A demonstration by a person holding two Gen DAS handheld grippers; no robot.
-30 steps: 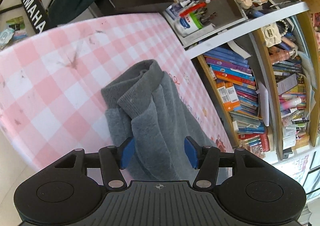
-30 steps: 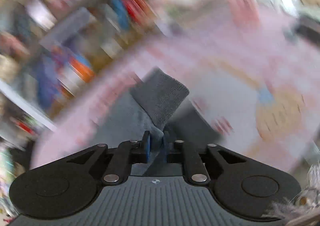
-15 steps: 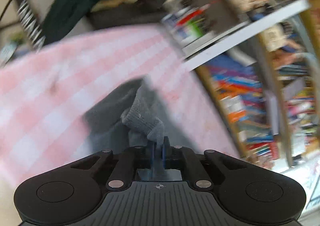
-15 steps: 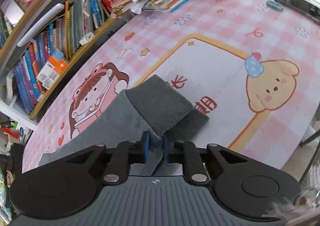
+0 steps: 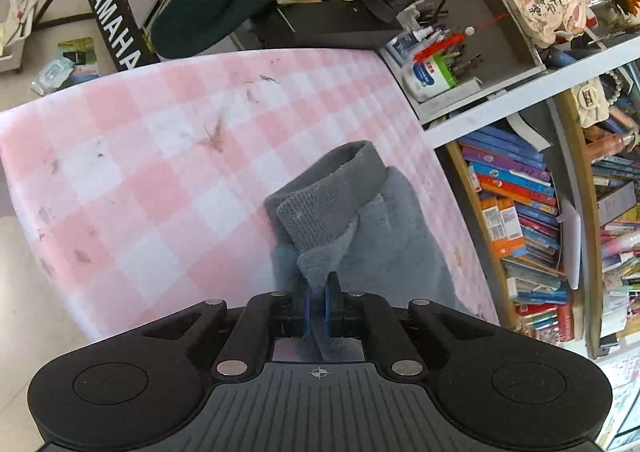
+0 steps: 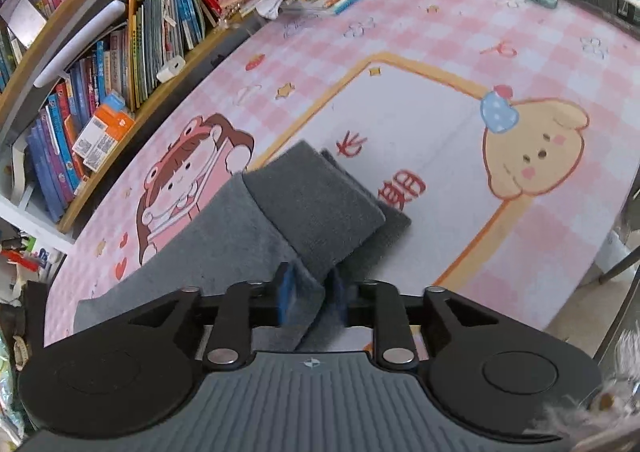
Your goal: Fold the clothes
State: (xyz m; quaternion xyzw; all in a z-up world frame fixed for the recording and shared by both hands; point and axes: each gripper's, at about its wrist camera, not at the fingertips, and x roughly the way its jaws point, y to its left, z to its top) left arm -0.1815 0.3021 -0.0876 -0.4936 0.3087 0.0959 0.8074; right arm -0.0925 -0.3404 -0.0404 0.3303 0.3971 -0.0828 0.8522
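Now the left gripper [image 5: 318, 302] has its blue jaws pinched tight on a fleecy fold of the soft grey garment with ribbed cuffs [image 5: 360, 219], lying on the pink checked table mat [image 5: 152, 171] toward five o'clock. Opposite, the right gripper [image 6: 310, 286], jaws narrowly parted, clasps the garment's edge below the darker ribbed cuff [image 6: 320, 207].
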